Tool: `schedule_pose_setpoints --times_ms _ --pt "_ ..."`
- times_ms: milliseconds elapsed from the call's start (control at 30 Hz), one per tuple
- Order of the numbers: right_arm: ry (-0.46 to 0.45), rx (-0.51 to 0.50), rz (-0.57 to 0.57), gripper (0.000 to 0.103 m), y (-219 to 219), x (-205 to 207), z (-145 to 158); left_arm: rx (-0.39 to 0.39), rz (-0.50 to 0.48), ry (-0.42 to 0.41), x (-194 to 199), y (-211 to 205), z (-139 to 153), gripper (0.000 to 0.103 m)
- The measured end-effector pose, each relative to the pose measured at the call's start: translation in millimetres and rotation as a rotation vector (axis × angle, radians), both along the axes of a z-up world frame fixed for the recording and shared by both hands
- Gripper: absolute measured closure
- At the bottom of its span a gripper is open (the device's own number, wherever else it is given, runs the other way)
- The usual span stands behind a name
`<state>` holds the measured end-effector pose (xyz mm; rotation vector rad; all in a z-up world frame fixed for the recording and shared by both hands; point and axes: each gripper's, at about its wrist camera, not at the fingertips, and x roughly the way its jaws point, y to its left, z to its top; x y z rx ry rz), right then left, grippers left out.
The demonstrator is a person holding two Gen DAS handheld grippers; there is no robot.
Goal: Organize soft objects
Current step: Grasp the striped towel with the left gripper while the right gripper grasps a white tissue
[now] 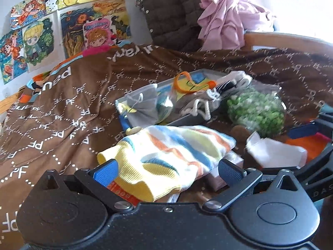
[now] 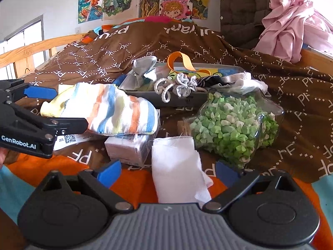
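Note:
A cloth striped in white, blue, orange and yellow (image 1: 166, 156) lies on the brown blanket, on top of a small white box (image 2: 129, 148). My left gripper (image 1: 168, 170) is open, one blue pad on each side of the cloth's near end; the right wrist view shows the left gripper (image 2: 70, 107) coming in from the left. My right gripper (image 2: 167, 171) is open too, straddling a folded white cloth (image 2: 177, 166) without closing on it. Behind them a grey tray (image 2: 183, 102) holds a grey pouch (image 1: 143, 104), a drawstring bag (image 2: 183, 85) and an orange strap (image 2: 181, 61).
A clear jar of green paper stars (image 2: 233, 131) lies on its side right of the white cloth. The brown PF-patterned blanket (image 1: 62, 114) covers the bed, with orange fabric (image 2: 133, 185) at the near edge. A brown jacket (image 1: 170, 12) and pink garment (image 1: 224, 20) hang behind; a wooden rail (image 2: 31, 48) runs left.

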<state>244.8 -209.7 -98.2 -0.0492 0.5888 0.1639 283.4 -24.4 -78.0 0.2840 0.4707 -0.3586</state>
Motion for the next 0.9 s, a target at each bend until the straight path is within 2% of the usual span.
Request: schedule_pose_setpoints --times_ms 200,667,733,900 --pt "0.012 -0.004 -0.004 0.005 0 1 -2 0.044 -0.01 -0.012 -2 -4 1 0.004" --pt "0.04 0.014 -0.029 0.011 -4 4 -6 0.123 -0.077 -0.011 -4 -17 -5 0.036" --pt "0.042 0.018 -0.036 0.011 -4 4 -6 0.126 -0.074 -0.008 -3 -18 -6 0.043" --pt "0.051 0.026 -0.045 0.011 -6 6 -7 0.104 -0.053 -0.001 -1 -14 -6 0.048"
